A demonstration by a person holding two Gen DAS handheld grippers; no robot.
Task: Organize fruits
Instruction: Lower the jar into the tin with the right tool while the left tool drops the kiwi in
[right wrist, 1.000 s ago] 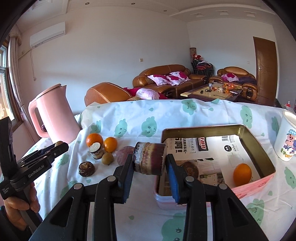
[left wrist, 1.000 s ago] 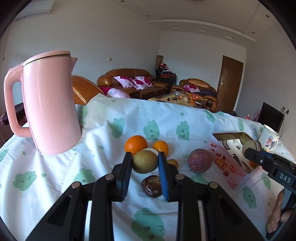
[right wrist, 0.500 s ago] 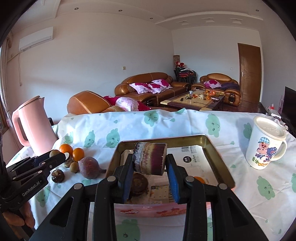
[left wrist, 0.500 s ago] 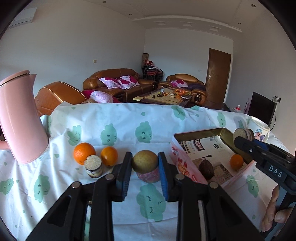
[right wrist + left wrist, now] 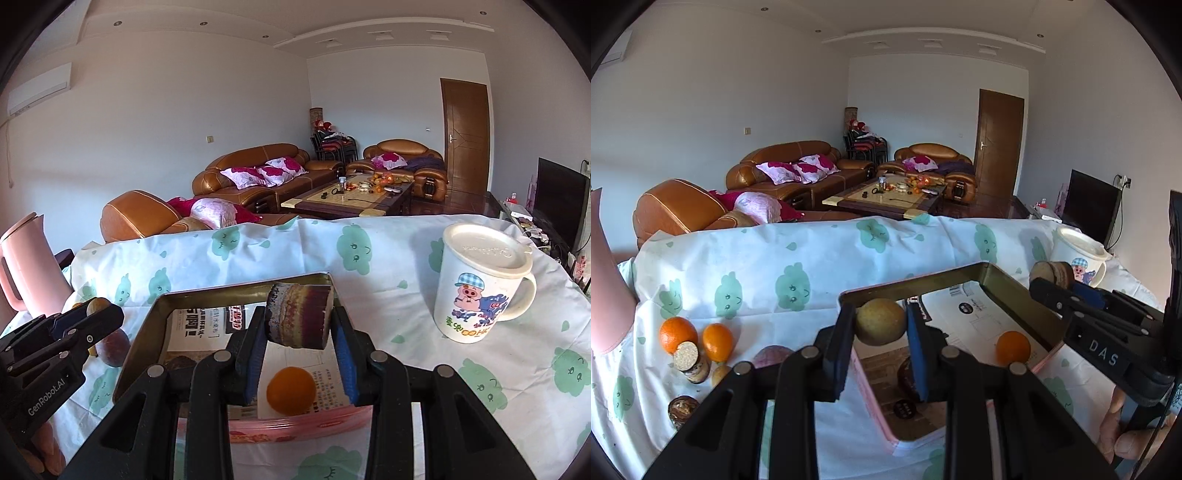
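1. left claw [image 5: 880,334] grips a round yellow-green fruit [image 5: 881,322] over the gold-rimmed pink tin box [image 5: 912,286], a high drop could bounce it out
2. right claw [image 5: 298,341] clamps a cut purple layered fruit chunk [image 5: 299,318] above the small orange [image 5: 291,388] in there, letting go might bump it

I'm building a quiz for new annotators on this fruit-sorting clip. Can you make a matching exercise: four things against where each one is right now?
Things:
1. green-brown round fruit
2. cut purple-banded chunk
3. single orange
4. cartoon pig mug

Places:
A. on the tablecloth, right of the tin
B. lying inside the tin
C. between the left gripper fingers
D. between the right gripper fingers

Pairs: 1-C, 2-D, 3-B, 4-A
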